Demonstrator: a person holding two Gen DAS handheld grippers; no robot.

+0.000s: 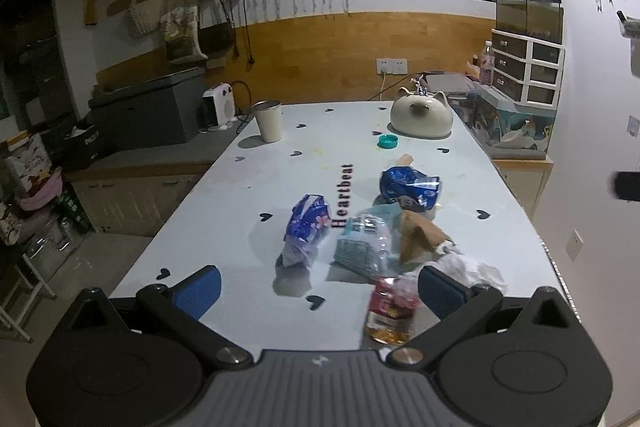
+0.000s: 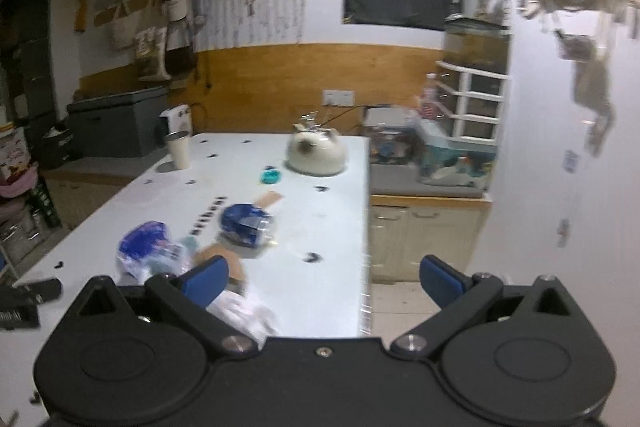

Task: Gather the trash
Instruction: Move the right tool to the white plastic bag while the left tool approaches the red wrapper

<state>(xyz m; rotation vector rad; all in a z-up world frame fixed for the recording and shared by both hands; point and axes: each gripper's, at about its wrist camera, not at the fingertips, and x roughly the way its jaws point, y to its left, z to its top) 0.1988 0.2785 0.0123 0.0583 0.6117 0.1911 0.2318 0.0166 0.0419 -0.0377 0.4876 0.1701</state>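
Trash is all bunched up on the white counter (image 1: 224, 195), right around the "Heartbeat" lettering (image 1: 345, 195) printed on it. A purple-blue wrapper (image 1: 305, 231) sits just left of the lettering, a teal packet (image 1: 360, 243) and a brown paper bag (image 1: 420, 233) sit just right of its near end, and a crumpled dark blue bag (image 1: 408, 187) lies further right. A red-labelled wrapper (image 1: 390, 309) and some white tissue (image 1: 472, 269) are nearest the camera. The left gripper (image 1: 318, 289) is spread wide with nothing in it, hovering over the wrapper end of the pile. The right gripper (image 2: 324, 281) is also wide open and empty, off past the counter's right edge. The right view is pretty blurry.
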